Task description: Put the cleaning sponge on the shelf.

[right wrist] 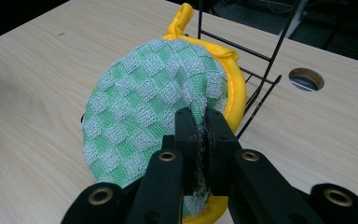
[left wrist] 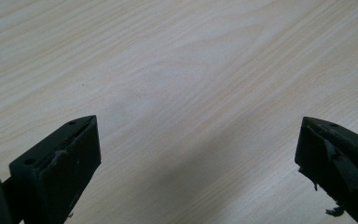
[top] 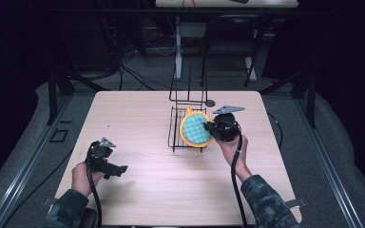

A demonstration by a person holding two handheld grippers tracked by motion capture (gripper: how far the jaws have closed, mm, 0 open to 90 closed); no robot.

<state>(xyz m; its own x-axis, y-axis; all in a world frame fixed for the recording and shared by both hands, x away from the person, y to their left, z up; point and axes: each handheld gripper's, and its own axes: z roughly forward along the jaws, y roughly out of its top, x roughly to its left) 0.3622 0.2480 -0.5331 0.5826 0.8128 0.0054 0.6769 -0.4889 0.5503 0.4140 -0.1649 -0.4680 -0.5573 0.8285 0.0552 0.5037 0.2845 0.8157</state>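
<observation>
Fingers point(right wrist: 186, 135) of the right gripper point(right wrist: 199, 140) are clamped together on the lower edge of the round green-and-white checked cloth pot holder with yellow trim point(right wrist: 154, 107), which is held tilted up on edge. In the high view the pot holder point(top: 196, 128) sits over the black wire rack point(top: 176, 128), right of centre on the pale wooden tabletop point(top: 138, 118), toward its far edge. The left gripper point(top: 105, 161) rests near the near-left corner, its fingers point(left wrist: 70, 154) standing wide apart over bare wood with nothing between them.
</observation>
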